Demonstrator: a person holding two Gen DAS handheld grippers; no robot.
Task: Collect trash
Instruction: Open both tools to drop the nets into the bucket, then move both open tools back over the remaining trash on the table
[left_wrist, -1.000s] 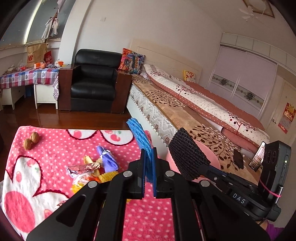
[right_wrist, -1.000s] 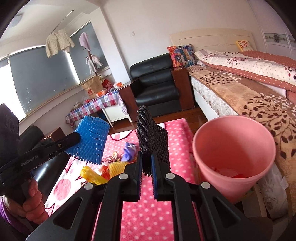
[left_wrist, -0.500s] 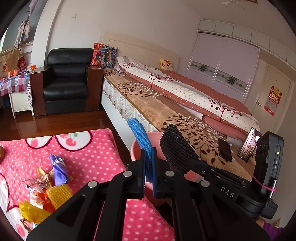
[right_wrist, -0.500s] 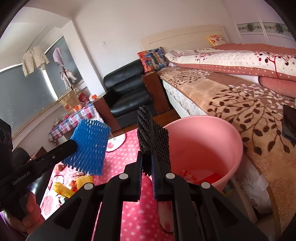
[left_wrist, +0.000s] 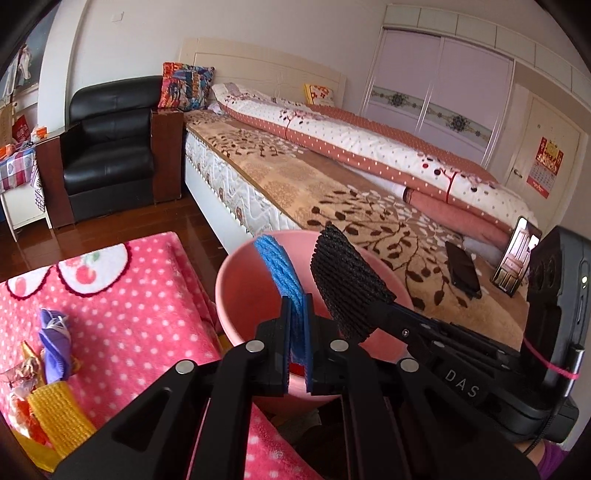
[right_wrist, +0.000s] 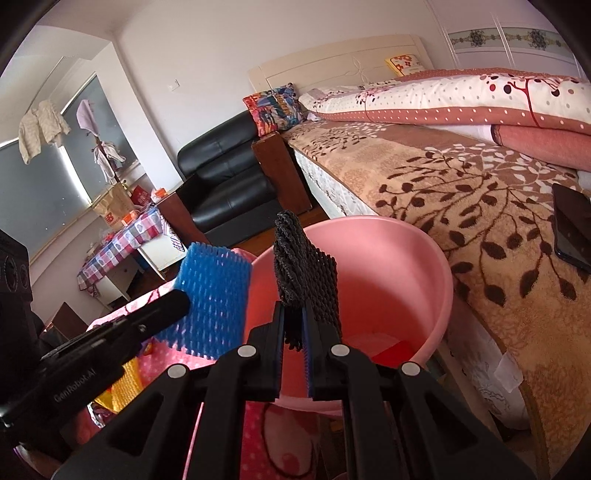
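Blue foam netting (left_wrist: 282, 275) sits clamped in the left gripper (left_wrist: 295, 317), whose jaws are closed on it above the pink bin (left_wrist: 236, 291). The right gripper (right_wrist: 293, 321) pinches black foam netting (right_wrist: 304, 284) over the same bin, beside the bed (right_wrist: 461, 192). More wrappers (left_wrist: 51, 373) lie on the pink blanket (left_wrist: 140, 310).

I am looking into a home bedroom, with a wide bed (left_wrist: 332, 173) under a dotted quilt (left_wrist: 369, 144). At the bed's head stand a black leather armchair (left_wrist: 107, 155) and a checked-cloth side table (right_wrist: 122, 243); beyond its far side run sliding wardrobe doors (left_wrist: 436, 77).
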